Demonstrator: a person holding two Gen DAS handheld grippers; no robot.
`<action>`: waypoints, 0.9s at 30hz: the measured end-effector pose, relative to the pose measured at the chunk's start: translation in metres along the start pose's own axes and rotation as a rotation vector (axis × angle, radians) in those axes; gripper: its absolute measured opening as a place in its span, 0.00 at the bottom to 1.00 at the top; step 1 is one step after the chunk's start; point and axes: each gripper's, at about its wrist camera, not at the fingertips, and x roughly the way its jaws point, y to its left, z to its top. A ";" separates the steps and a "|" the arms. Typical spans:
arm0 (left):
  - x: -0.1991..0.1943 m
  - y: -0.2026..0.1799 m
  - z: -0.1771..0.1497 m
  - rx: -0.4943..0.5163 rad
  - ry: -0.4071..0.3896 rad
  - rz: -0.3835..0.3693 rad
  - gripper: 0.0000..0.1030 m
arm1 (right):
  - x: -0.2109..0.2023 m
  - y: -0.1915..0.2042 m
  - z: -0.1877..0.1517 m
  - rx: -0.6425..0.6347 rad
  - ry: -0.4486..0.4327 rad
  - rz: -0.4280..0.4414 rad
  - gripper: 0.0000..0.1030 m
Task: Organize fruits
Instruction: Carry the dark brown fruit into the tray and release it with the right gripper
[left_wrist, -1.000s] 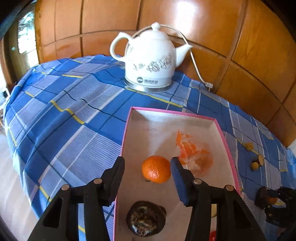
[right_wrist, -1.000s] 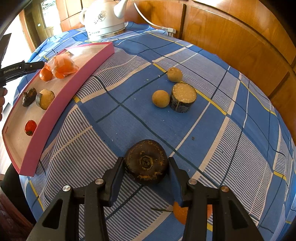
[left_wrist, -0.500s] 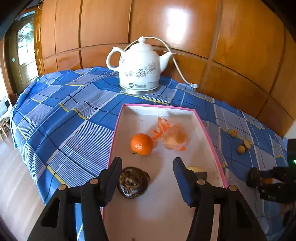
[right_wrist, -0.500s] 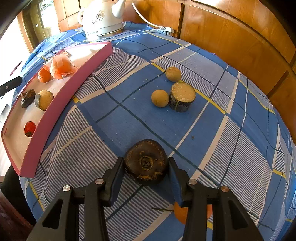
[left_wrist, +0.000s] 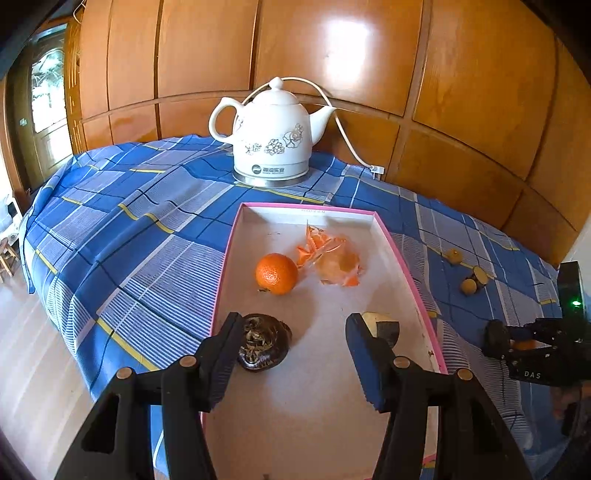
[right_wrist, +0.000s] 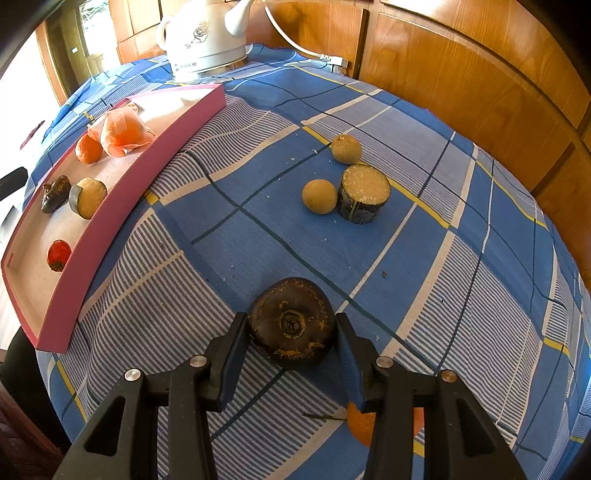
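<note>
My right gripper (right_wrist: 291, 325) is shut on a dark brown round fruit (right_wrist: 291, 321) just above the blue plaid cloth. An orange (right_wrist: 360, 424) lies under its right finger. Two tan round fruits (right_wrist: 319, 195) and a dark cut piece (right_wrist: 364, 199) lie further out. The pink-rimmed tray (left_wrist: 421, 295) holds an orange (left_wrist: 277, 273), a bagged peeled orange (left_wrist: 334, 262), a dark fruit (left_wrist: 264, 341), a cut piece (left_wrist: 384, 326) and a small red fruit (right_wrist: 59, 254). My left gripper (left_wrist: 291, 339) is open and empty over the tray's near half.
A white electric kettle (left_wrist: 273, 136) with its cord stands at the back of the table, against the wood-panelled wall. The tablecloth drops off at the left edge (left_wrist: 48, 280) to the floor. The right gripper shows at the right of the left wrist view (left_wrist: 532, 339).
My left gripper has pulled back and up from the tray, away from the orange. My right gripper stays shut on the dark fruit, nearly still.
</note>
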 end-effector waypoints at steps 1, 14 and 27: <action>0.000 0.001 0.000 0.000 -0.001 0.002 0.57 | 0.000 0.000 0.000 -0.002 -0.001 -0.002 0.45; -0.002 0.013 -0.001 -0.022 -0.005 0.007 0.57 | -0.002 0.008 0.005 -0.015 0.017 -0.047 0.45; -0.004 0.031 -0.004 -0.057 -0.015 0.023 0.57 | -0.045 0.052 0.046 0.034 -0.147 0.093 0.45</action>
